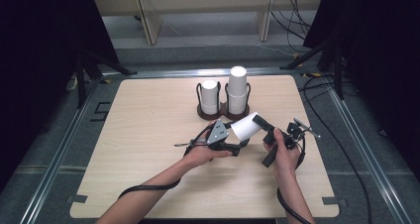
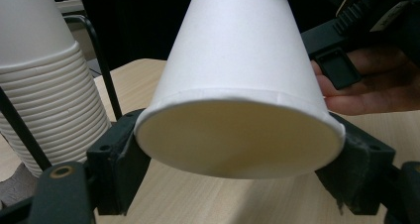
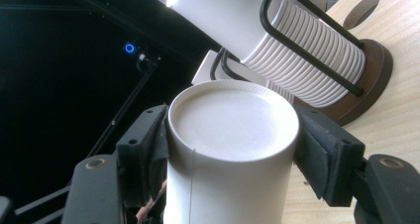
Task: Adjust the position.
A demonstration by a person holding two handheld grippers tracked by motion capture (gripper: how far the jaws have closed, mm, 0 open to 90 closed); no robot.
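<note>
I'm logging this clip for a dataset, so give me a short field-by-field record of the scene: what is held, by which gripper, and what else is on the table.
held thing: white paper cup, tilted, off the table
left gripper: jaws on either side of the cup's open rim
right gripper: jaws clamped on the cup near its closed base
cup holder: dark base with wire loops, at the far middle of the table
left stack: shorter, upside down
right stack: taller, upside down

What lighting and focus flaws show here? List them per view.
High view: small and soft, dark margins around the lit table. Left gripper view: the paper cup evenly lit and sharp, background black. Right gripper view: glare on the stacked cups, left side black.
</note>
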